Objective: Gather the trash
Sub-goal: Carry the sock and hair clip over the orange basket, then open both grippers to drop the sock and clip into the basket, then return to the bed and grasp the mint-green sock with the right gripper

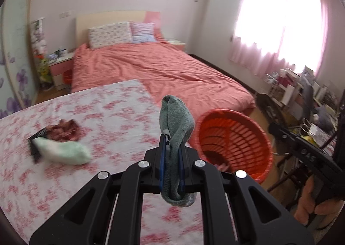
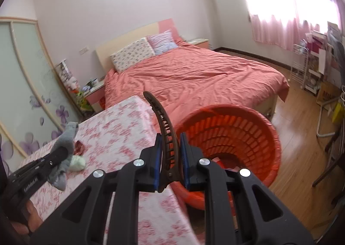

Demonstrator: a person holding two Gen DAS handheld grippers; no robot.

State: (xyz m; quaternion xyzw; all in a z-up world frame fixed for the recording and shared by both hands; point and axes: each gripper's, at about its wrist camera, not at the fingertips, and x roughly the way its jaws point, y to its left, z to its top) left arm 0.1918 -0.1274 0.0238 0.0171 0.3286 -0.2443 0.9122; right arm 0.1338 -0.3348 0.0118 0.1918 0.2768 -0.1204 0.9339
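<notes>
Right beside the flowered table [image 1: 90,115] stands an orange slatted basket [image 1: 235,143], round and deep, on the wood floor between the table's edge and the foot of the pink bed [image 1: 151,66]. Down in its bottom lies something red and pinkish, partly hidden by the gripper frames, so I cannot tell what it is. The left gripper [image 1: 172,143] is clenched on a grey-green sock [image 1: 175,120], which sticks up between the blue pads and loops out below them, held over the table's near corner just beside the basket's rim. The right gripper [image 2: 171,143] is clamped on a long brown hair clip [image 2: 162,124], its curved toothed end pointing up and away, held at the basket's near rim. Left on the tablecloth are a pale green bundle [image 1: 64,150], a dark red crumpled piece [image 1: 64,130] touching it, and something black under both.
</notes>
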